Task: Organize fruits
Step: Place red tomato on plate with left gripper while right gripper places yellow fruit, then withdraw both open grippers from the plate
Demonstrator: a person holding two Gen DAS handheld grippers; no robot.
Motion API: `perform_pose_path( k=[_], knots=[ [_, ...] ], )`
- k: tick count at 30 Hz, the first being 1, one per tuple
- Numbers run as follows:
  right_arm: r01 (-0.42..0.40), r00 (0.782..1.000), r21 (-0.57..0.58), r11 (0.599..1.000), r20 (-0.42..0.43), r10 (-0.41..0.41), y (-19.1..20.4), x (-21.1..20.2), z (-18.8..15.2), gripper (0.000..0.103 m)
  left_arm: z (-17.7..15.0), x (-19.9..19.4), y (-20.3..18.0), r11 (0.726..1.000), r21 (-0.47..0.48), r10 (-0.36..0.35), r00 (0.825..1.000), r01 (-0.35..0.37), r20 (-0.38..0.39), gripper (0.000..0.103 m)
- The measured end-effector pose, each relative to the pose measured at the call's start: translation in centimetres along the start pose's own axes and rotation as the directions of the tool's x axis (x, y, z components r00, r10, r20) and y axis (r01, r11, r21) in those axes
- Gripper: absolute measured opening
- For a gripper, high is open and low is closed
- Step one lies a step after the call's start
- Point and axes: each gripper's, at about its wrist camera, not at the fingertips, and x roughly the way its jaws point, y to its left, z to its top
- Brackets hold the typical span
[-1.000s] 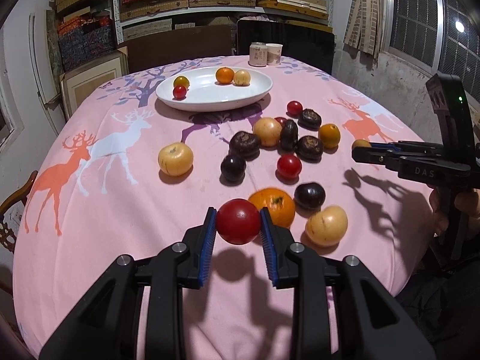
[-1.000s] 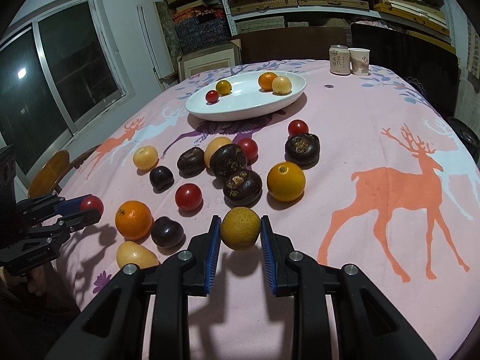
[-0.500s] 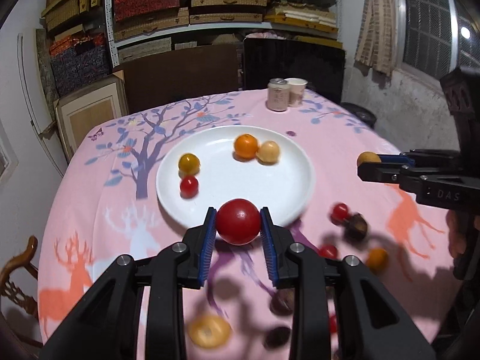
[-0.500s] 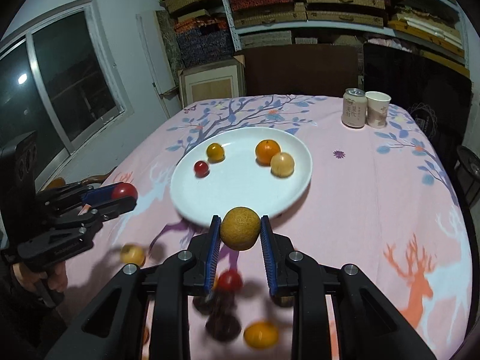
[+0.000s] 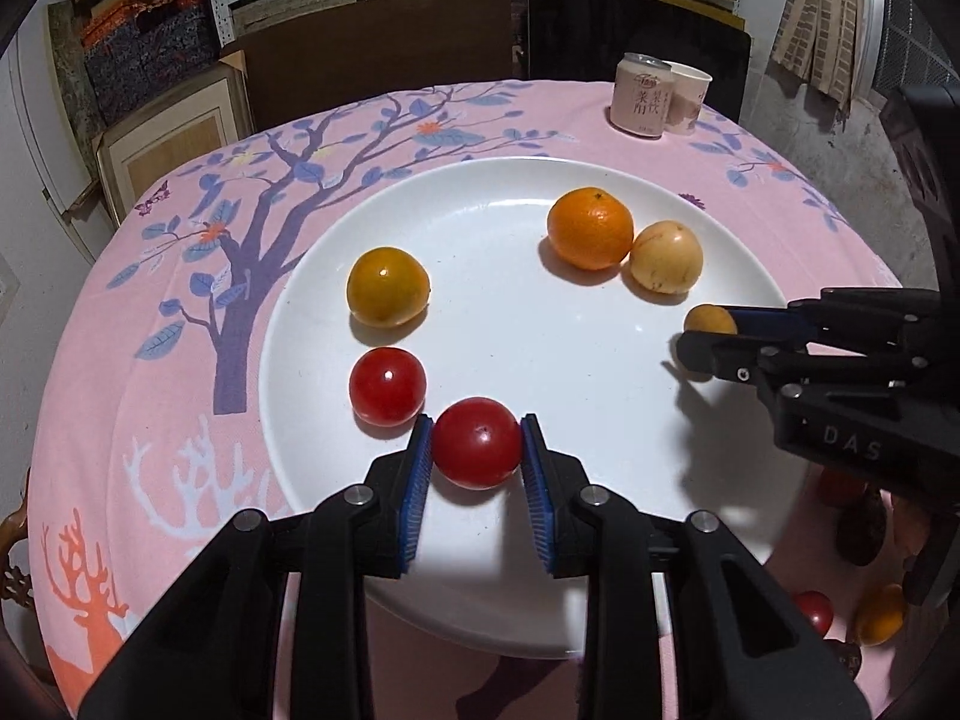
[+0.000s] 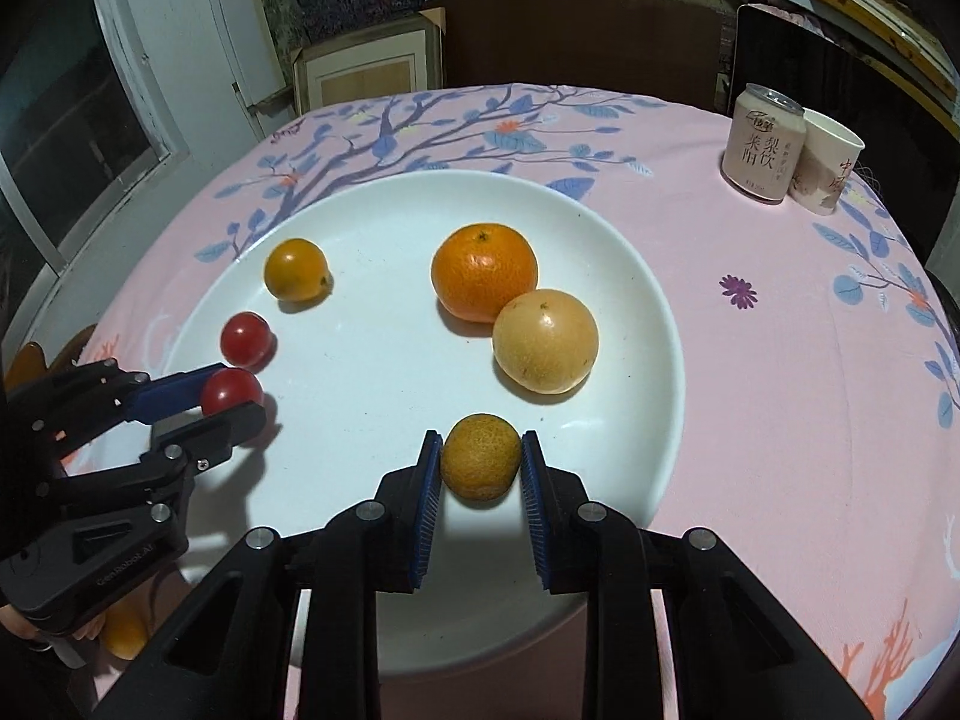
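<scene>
Hand-held gripper (image 5: 477, 444) clamps smooth round tomato (image 5: 477, 443).

brightness: the white plate (image 5: 540, 192) and the pink table (image 5: 150, 324) are well lit; the shelves behind are dim.
light source: overhead, judging by small highlights on top of the red tomato (image 5: 387, 385) and yellow fruit (image 5: 387, 286).
shadows: soft dark patches under each fruit; the right tongs (image 5: 699, 339) cast a blurred shadow on the plate.
glare: the plate centre looks washed out, slightly bluish.
sharpness: both views crisp in the middle, no motion blur.
distortion: strong fisheye bend; black corners.
window (image 6: 72, 120): dark outside.
</scene>
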Motion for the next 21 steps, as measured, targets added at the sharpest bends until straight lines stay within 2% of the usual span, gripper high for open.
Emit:
perform_pose_path(
  k=[1,3,7,9,11,12,14,16,17,21],
  knots=[
    [0.0,1.0,-0.006,1.0,0.002,0.0,0.1,0.0,0.0,0.028,0.1,0.1,0.0,1.0,-0.004,-0.004,1.0,0.004,0.001,0.033],
    [-0.011,1.0,-0.013,1.0,0.008,0.011,0.1,-0.3,0.0,0.034,0.1,-0.5,0.0,1.0,-0.002,0.01,1.0,-0.01,0.026,0.049],
    [-0.005,0.998,-0.011,1.0,0.061,0.006,0.0,-2.6,-0.1,0.035,-0.1,-3.5,-0.7,1.0,0.009,0.0,0.997,-0.001,0.077,0.056],
    [-0.004,0.995,0.0,1.0,0.101,0.004,-0.2,-4.8,-0.5,0.036,-0.7,-5.8,-0.9,1.0,0.012,-0.01,0.994,0.009,0.109,0.063],
    [-0.01,0.99,0.006,1.0,0.141,0.009,-0.3,-7.3,-1.2,0.042,-2.0,-8.7,-1.3,1.0,0.019,-0.016,0.988,0.014,0.151,0.07],
    [-0.018,0.986,0.007,1.0,0.166,0.016,-0.1,-9.0,-1.9,0.044,-2.8,-10.1,-1.6,1.0,0.027,-0.02,0.986,0.015,0.168,0.071],
    [-0.043,0.979,0.014,0.999,0.2,0.039,0.0,-11.8,-3.7,0.057,-5.1,-13.0,-2.4,0.998,0.057,-0.029,0.98,0.018,0.197,0.073],
    [-0.059,0.972,0.014,0.998,0.228,0.054,0.4,-14.2,-5.9,0.065,-8.0,-15.5,-3.4,0.996,0.085,-0.044,0.975,0.026,0.217,0.078],
    [-0.07,0.968,0.007,0.998,0.241,0.066,0.6,-15.3,-7.3,0.067,-9.5,-16.4,-3.7,0.995,0.096,-0.05,0.974,0.029,0.223,0.081],
    [-0.113,0.96,-0.013,0.993,0.255,0.113,1.6,-18.0,-13.7,0.068,-15.8,-18.6,-5.3,0.989,0.138,-0.083,0.977,0.056,0.199,0.081]
  ],
)
